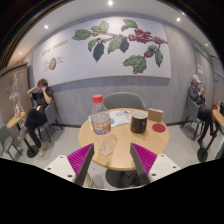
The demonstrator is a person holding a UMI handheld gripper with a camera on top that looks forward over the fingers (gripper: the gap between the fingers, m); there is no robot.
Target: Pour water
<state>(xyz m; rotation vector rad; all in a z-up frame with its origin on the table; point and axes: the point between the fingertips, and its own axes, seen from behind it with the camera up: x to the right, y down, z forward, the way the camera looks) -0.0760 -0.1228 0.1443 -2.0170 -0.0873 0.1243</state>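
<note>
- A clear plastic bottle (100, 117) with a red cap is standing upright on the round wooden table (122, 145), toward the table's far left edge, beyond the fingers and not touched by them.
- A clear glass (106, 147) is sitting just in front of the bottle, closer to the gripper, on the left half of the tabletop.
- A dark cup (139, 122) is standing near the table's far edge, to the right of the bottle and well apart from it.
- A flat sheet of paper (120, 118) is lying between the bottle and the dark cup, near the far edge.
- The gripper (111, 160) is hovering over the table's near edge with its fingers spread apart, holding nothing; the magenta pads (143, 156) are facing each other across an open gap.
- A grey chair (125, 100) is standing behind the table's far edge.
- A person (38, 103) is sitting at another table off to the left, and another person (198, 95) is sitting off to the right.
- A wall mural (118, 42) of leaves and berries is running across the wall behind.
</note>
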